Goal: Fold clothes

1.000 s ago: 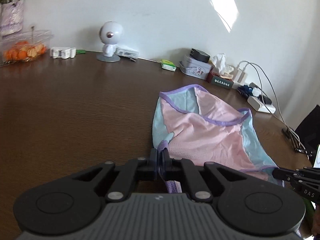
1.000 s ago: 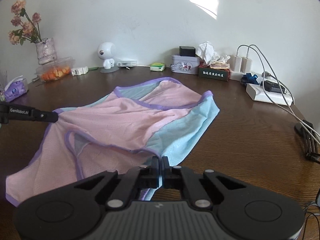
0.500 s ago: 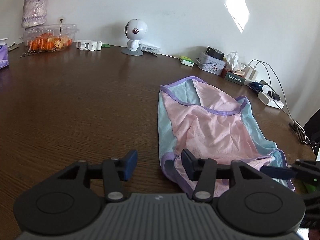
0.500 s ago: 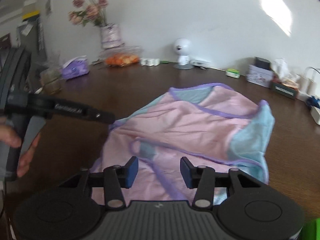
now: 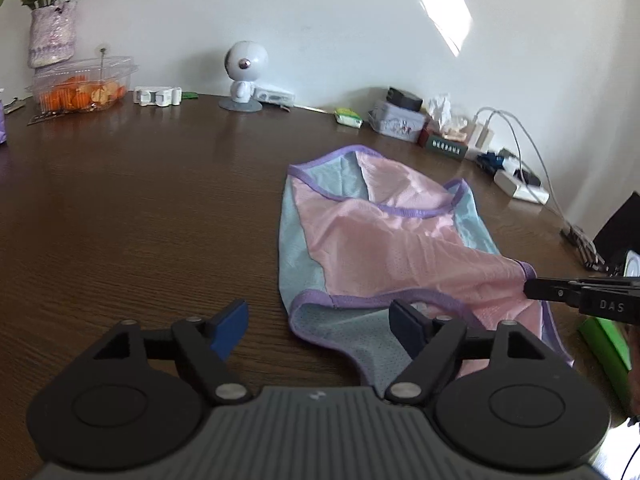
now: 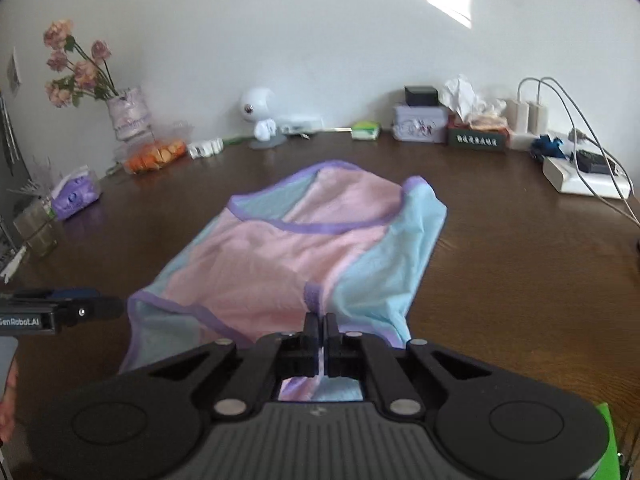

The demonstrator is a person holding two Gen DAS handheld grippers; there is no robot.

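The left gripper [image 5: 316,326] has just been opening and its jaws stand wide apart with nothing pressed between them. In the left wrist view the pink and blue garment [image 5: 384,240] lies on the brown wooden table [image 5: 140,220] ahead and to the right of these jaws; only its near purple-edged hem reaches into the gap, by the right pad. Its long axis runs away from the camera toward the wall. At the right edge the right gripper [image 5: 528,286] pinches the garment's near right corner, so the left jaws are nearer the free left corner.

In the right wrist view the right gripper [image 6: 322,330] has just been closing and is now clamped on a fold of the garment [image 6: 304,248], which stretches away toward the white wall. The left gripper's tip [image 6: 100,306] sits just beside the near left hem. A flower vase [image 6: 128,114], a small white robot figure [image 6: 260,118] and a power strip [image 6: 584,178] line the table's far edge.
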